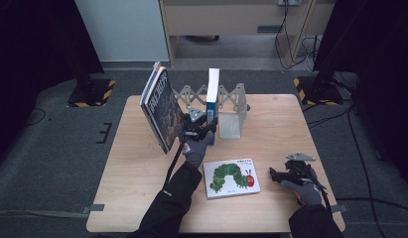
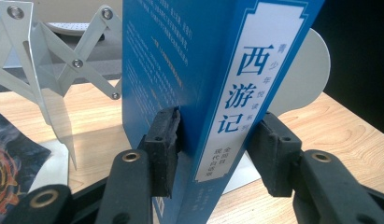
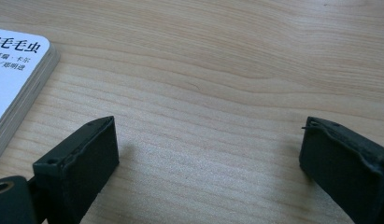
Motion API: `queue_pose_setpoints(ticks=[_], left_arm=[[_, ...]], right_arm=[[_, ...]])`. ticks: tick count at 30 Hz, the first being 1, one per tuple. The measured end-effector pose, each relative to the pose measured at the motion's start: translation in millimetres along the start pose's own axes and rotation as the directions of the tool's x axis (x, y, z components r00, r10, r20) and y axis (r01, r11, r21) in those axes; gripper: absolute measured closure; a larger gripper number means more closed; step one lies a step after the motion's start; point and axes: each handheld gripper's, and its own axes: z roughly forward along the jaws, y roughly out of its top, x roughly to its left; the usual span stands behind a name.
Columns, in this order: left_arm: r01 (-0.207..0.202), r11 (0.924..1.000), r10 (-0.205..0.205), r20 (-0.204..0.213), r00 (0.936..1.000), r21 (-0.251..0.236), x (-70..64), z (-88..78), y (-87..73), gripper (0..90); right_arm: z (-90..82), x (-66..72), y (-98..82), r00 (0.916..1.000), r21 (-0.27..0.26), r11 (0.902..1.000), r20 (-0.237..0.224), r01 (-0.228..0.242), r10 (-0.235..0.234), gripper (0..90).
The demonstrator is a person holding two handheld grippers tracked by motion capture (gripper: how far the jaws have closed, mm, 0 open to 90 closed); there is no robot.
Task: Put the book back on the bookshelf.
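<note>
Two rubbery pads (image 2: 164, 149) of the left gripper (image 2: 217, 154) clamp the glossy blue book (image 2: 180, 70).

Black sleeves, grey gloves, black two-jaw grippers

The left gripper (image 1: 205, 120) carries a grey three-cornered plate and a trailing black cable; its jaws have brass-ringed pivot holes and worn rubber pads (image 2: 164, 140). The right gripper (image 1: 277, 173) matches.
</note>
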Motion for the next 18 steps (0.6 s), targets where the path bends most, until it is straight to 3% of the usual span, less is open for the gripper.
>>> queue_pose_setpoints(ticks=[4,11,13,18], left_arm=[[0.004,0.9999,-0.004,0.018,0.9998,-0.016,3.1,-2.5,-4.6,53.0],[-0.006,0.9997,0.005,0.032,0.9995,0.026,6.6,-2.4,-16.6,55.5],[0.011,0.9996,-0.012,0.035,0.9993,0.027,6.9,-1.8,-16.2,55.8],[0.010,0.9992,-0.011,0.030,0.9995,0.038,3.3,0.0,-13.8,55.8]], right_arm=[[0.0,0.3,-0.1,1.0000,0.000,1.0000,0.000,-0.002,0.002,4.9],[-0.1,0.7,0.0,1.0000,0.001,1.0000,0.000,-0.005,0.005,4.9],[-0.1,0.7,0.0,1.0000,0.001,1.0000,0.000,-0.004,0.004,4.8],[0.0,0.8,0.1,1.0000,0.001,1.0000,-0.001,-0.005,0.005,4.9]])
